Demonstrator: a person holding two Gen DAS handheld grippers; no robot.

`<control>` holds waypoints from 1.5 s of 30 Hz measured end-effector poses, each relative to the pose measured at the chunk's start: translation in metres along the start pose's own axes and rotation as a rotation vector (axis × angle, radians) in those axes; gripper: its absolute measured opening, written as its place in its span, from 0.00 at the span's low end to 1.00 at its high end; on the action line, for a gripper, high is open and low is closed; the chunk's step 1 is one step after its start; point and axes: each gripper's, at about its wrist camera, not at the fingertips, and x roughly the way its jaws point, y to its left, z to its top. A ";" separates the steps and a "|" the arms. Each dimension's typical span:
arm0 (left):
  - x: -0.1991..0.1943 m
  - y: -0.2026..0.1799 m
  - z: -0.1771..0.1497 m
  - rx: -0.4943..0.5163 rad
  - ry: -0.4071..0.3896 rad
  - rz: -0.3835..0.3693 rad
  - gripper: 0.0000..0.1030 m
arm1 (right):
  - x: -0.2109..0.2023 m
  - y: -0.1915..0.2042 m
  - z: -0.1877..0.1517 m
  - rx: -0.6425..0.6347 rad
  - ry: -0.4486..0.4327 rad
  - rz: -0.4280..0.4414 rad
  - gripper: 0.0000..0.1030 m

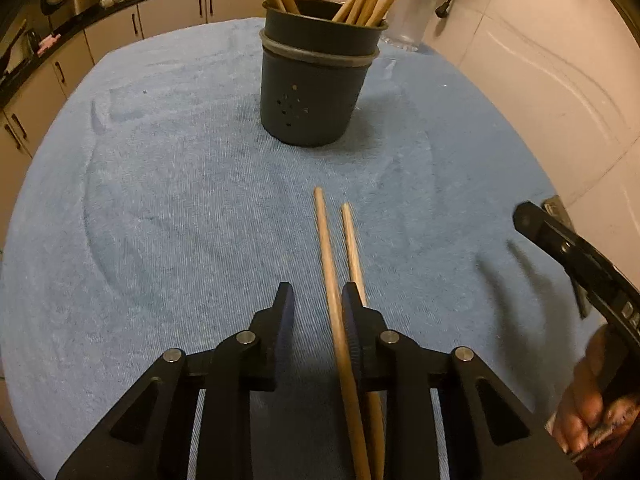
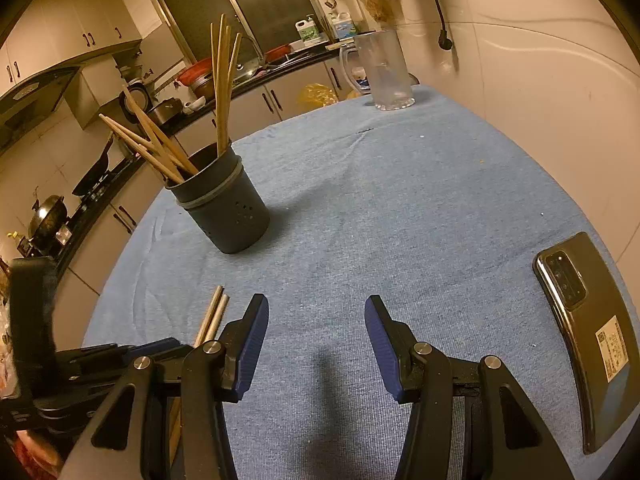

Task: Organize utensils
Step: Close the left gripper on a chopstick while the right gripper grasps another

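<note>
Two wooden chopsticks (image 1: 326, 240) lie side by side on the blue towel (image 1: 160, 200), pointing toward a dark grey holder (image 1: 316, 92) with several chopsticks standing in it. My left gripper (image 1: 318, 296) is low over them. One chopstick runs between its jaws against the right pad, with a gap to the left pad. The other chopstick lies outside the right finger. In the right wrist view the pair (image 2: 214, 316) shows left of my right gripper (image 2: 316, 304), which is open with only towel between its fingers. The holder (image 2: 224, 208) stands beyond to its left.
A black phone (image 2: 588, 336) lies face down near the towel's right edge. A clear glass pitcher (image 2: 384, 76) stands at the far end. A tiled wall runs along the right, and a kitchen counter with cabinets beyond. A hand (image 1: 588, 400) shows at the lower right.
</note>
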 end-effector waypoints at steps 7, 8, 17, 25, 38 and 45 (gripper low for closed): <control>-0.001 0.017 -0.001 -0.095 0.001 0.066 0.09 | 0.002 0.002 0.003 0.010 0.044 0.023 0.53; -0.007 0.026 -0.006 -0.121 -0.003 0.064 0.09 | 0.003 0.005 0.003 0.010 0.057 0.031 0.53; -0.025 0.079 -0.031 -0.285 -0.036 0.026 0.09 | 0.026 0.041 -0.005 -0.045 0.189 0.064 0.53; -0.024 0.083 -0.035 -0.287 -0.047 -0.006 0.09 | 0.067 0.088 -0.010 -0.109 0.352 0.048 0.38; -0.026 0.080 -0.026 -0.267 -0.076 -0.037 0.06 | 0.086 0.108 -0.002 -0.180 0.378 0.028 0.07; -0.067 0.075 -0.022 -0.263 -0.202 -0.057 0.06 | 0.039 0.103 0.023 -0.152 0.199 0.135 0.07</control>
